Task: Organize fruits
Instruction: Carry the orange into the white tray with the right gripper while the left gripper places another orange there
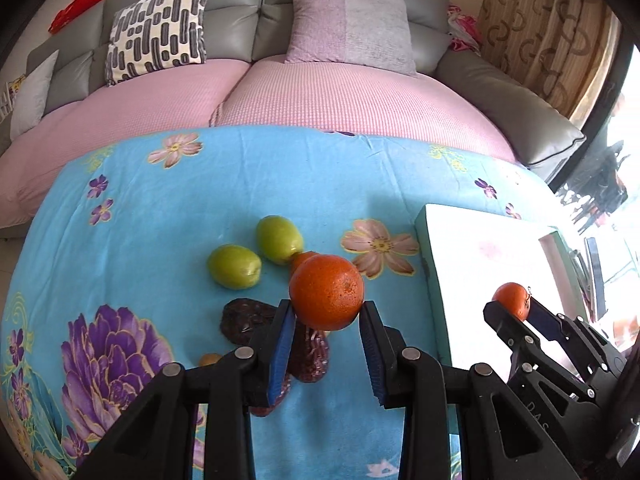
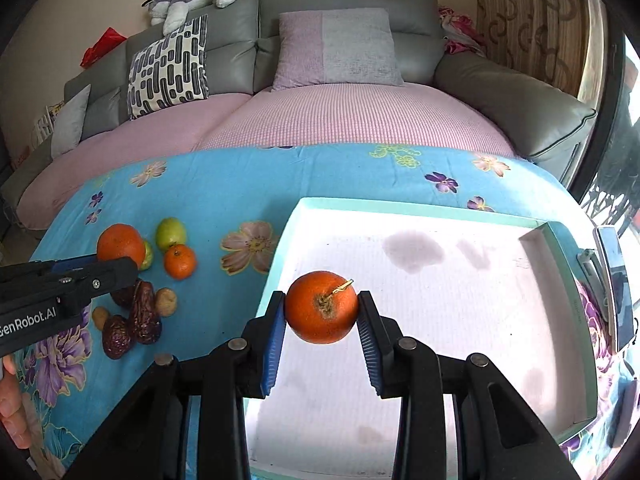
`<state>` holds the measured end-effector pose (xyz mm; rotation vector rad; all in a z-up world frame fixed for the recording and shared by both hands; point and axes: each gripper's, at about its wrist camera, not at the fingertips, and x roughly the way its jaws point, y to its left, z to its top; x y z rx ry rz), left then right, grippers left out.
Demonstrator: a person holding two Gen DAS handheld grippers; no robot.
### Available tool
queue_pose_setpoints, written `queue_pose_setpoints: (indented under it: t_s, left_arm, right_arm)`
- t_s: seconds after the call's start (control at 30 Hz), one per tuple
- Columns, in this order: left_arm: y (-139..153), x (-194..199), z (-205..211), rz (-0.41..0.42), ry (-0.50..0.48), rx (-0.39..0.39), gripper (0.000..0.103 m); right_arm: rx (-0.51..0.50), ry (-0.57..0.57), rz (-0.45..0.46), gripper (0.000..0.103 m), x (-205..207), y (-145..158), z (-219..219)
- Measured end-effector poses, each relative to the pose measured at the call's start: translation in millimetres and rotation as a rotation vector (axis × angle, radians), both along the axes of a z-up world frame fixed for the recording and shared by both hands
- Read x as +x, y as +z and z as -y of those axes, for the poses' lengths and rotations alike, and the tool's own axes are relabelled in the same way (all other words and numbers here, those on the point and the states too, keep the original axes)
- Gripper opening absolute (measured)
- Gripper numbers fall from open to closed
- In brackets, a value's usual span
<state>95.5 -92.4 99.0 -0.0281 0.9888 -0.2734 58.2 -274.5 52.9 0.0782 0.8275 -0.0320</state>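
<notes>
Holding one orange (image 1: 327,297) in my left gripper (image 1: 328,320) and the stemmed orange (image 2: 322,307) in my right gripper (image 2: 321,322), I'm lowering the latter into the tray (image 2: 420,208) at twelve o'clock.

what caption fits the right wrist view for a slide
Right tool holds an orange over the white tray, other fruit left on the blue cloth.

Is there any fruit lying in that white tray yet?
No: the white tray holds no loose fruit; the only orange over it is clamped in the right gripper, jaws closed on its sides.
</notes>
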Motion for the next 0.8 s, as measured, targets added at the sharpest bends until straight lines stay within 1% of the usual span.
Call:
queue_pose_setpoints:
  t_s: [0.1, 0.2, 0.3, 0.47, 0.6, 0.8]
  left_arm:
    - [0.4, 3.7, 30.8, -0.003, -0.055, 0.002, 0.036]
    - [-3.0, 8.9, 58.9, -0.024, -0.108, -0.003, 0.036]
    - [-6.5, 12.2, 86.8, -0.031, -0.161, 0.008, 0.036]
    - [-13.7, 14.6, 127.3, -0.035, -0.240, 0.036, 0.036]
    - [-26.8, 20.5, 145.3, -0.054, -0.263, 0.059, 0.036]
    - [-43.1, 24.0, 155.0, -0.086, -0.271, 0.083, 0.036]
  right_arm:
    - [0.015, -0.057, -0.003, 0.037, -1.0, -1.7, 23.6]
    - [0.030, -0.123, -0.012, 0.037, -2.3, -5.2, 49.7]
    - [0.028, -0.182, -0.027, 0.037, -3.0, -8.8, 70.2]
    - [0.045, -0.240, -0.055, 0.037, -3.3, -17.8, 96.0]
    - [0.039, -0.269, -0.074, 0.037, -2.0, -23.5, 107.5]
    - [0.055, -0.273, -0.106, 0.037, 0.5, -30.5, 114.5]
